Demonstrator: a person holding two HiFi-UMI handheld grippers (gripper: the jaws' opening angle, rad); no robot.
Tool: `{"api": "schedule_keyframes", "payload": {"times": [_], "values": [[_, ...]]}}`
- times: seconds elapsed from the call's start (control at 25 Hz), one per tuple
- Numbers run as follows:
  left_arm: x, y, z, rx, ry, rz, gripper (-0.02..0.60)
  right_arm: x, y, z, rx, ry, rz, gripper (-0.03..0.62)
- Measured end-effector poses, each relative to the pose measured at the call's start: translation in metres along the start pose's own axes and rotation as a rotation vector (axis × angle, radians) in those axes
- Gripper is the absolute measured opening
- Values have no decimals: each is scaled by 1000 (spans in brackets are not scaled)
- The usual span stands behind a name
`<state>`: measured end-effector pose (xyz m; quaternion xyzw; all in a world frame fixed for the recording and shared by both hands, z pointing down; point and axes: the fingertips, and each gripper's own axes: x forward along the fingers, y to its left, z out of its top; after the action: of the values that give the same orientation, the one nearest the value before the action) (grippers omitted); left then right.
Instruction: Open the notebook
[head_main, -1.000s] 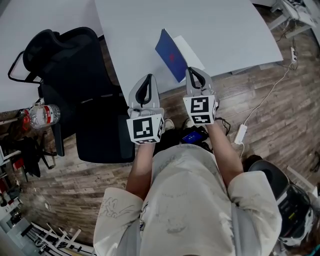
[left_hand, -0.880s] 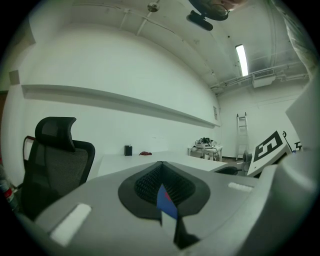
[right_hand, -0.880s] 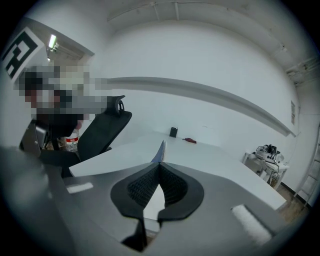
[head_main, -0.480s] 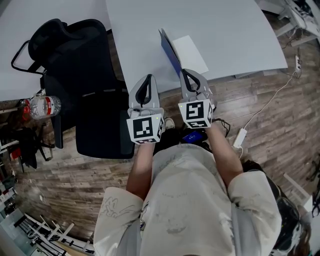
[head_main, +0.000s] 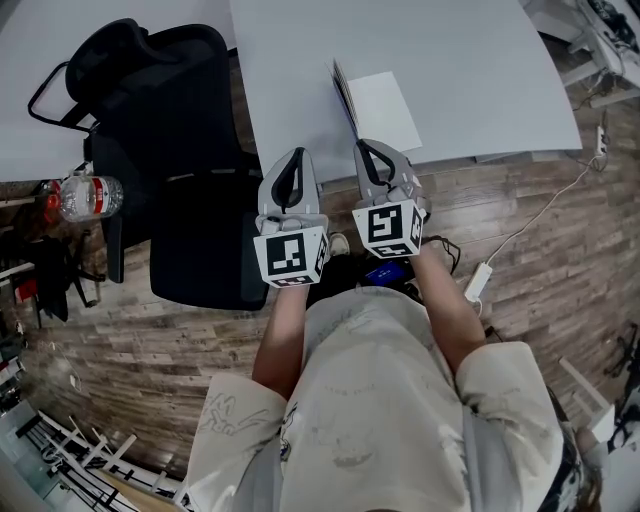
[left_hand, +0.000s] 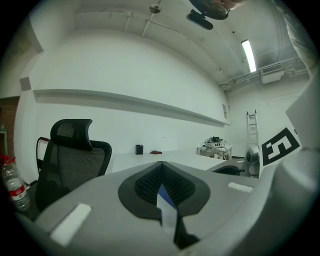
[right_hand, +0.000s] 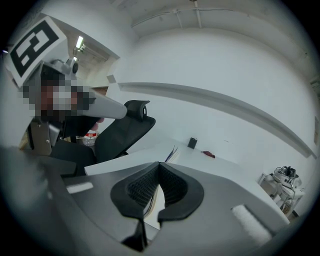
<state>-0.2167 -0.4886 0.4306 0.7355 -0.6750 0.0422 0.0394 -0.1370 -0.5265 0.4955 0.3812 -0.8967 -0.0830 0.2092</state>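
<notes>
Upper centre of the head view, on the white table (head_main: 480, 70), we see the notebook (head_main: 385, 105), cover upright, pinched by the right gripper (head_main: 361, 147); left gripper (head_main: 294, 154) pressed together, empty. Bottle (head_main: 88, 197) label unreadable.

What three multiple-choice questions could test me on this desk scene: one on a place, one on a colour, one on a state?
1. Where is the notebook?
A) on the chair
B) on the white table
C) on the floor

2. What colour is its cover?
A) red
B) green
C) blue

3. How does the cover stand?
A) raised, nearly upright
B) flat and shut
C) torn off

Answers:
1 B: the notebook lies near the table's front edge, just ahead of the right gripper.
2 C: the cover shows as a thin blue strip.
3 A: it stands on edge beside a bare white page.
</notes>
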Motion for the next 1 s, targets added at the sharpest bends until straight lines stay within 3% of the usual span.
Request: {"api": "schedule_keyframes", "payload": {"times": [1.0], "values": [[-50,71,2,-6,2,91,15,32,105,26,-174,25,199,6]]}}
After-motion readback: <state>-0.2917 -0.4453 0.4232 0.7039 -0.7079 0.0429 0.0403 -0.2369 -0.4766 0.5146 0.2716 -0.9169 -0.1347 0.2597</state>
